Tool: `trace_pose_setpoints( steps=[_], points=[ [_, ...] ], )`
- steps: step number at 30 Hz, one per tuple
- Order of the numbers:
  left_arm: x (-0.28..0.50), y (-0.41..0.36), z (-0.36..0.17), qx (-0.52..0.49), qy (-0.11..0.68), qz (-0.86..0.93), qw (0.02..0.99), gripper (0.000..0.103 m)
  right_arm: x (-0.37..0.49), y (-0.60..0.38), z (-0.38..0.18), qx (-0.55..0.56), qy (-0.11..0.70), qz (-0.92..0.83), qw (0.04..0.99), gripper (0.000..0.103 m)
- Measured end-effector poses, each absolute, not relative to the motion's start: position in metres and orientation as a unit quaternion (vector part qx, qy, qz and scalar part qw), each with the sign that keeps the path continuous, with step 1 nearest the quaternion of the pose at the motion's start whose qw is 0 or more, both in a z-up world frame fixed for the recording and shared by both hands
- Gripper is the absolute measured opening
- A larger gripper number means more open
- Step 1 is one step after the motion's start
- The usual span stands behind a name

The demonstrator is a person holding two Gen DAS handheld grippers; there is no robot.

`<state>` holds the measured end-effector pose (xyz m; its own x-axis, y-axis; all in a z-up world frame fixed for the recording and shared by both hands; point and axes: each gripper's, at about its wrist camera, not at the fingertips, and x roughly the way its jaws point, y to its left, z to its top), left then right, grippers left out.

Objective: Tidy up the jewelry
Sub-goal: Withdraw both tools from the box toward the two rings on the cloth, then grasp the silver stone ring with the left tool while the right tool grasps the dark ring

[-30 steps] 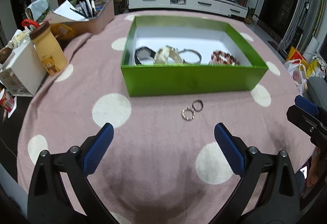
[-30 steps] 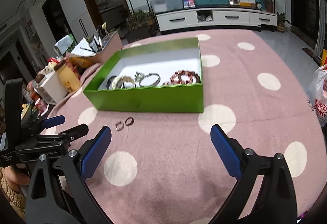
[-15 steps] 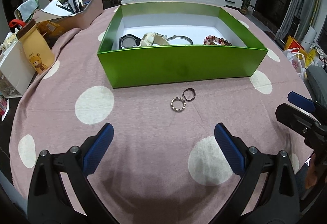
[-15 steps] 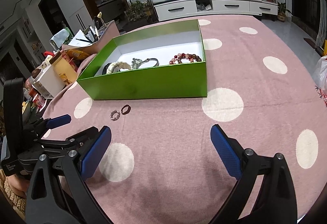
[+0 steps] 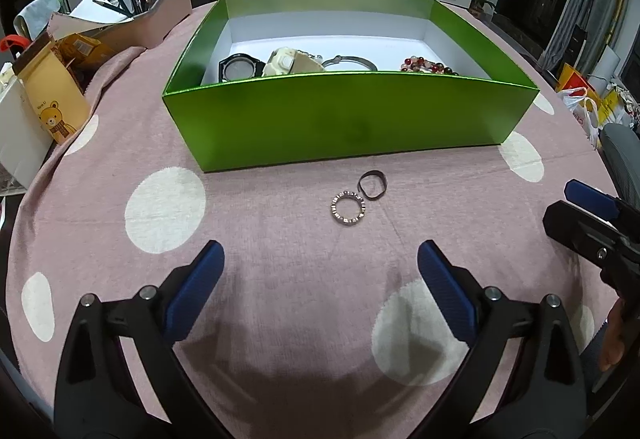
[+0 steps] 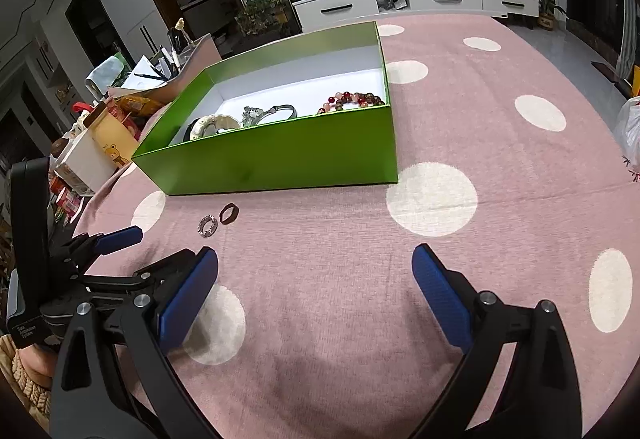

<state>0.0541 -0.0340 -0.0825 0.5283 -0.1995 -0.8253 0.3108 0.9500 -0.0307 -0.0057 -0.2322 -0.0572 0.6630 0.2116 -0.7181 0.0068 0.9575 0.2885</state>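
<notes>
Left wrist: green box behind 2 rings, claws wide.

Left gripper: jaws spread wide, blue-padded fingers at lower frame, nothing between them. Right gripper: jaws likewise wide apart, blue pads at lower frame, nothing held; also visible at the left view's right edge.

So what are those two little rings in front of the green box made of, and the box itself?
The studded ring looks like silvery metal, catching light on small bumps, possibly stones. The dark ring is a matte brown band, maybe wood or leather; too small to tell. The green box looks like glossy coated cardboard with a white lining.
</notes>
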Motion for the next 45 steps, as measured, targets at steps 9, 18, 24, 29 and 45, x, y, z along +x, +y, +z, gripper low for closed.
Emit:
trace_pose_setpoints(
  steps=[9,18,24,29,45],
  points=[
    [0.062,-0.035,-0.092,0.061,0.472,-0.154,0.866,0.084,0.000,-0.233,-0.062,0.134,0.412,0.053,0.900,0.098],
    [0.068,-0.041,-0.098,0.072,0.466,-0.163,0.866,0.069,0.004,-0.234,-0.067,0.136,0.418,0.050,0.897,0.098],
    [0.073,-0.050,-0.099,0.095,0.445,-0.175,0.873,0.051,0.008,-0.233,-0.070,0.135,0.421,0.051,0.896,0.098],
    [0.074,-0.057,-0.098,0.108,0.433,-0.199,0.872,0.032,0.014,-0.230,-0.073,0.130,0.425,0.054,0.894,0.098],
    [0.083,0.015,-0.085,0.018,0.443,-0.143,0.885,0.020,0.050,-0.164,-0.082,0.040,0.441,0.127,0.888,0.093]
  ],
)
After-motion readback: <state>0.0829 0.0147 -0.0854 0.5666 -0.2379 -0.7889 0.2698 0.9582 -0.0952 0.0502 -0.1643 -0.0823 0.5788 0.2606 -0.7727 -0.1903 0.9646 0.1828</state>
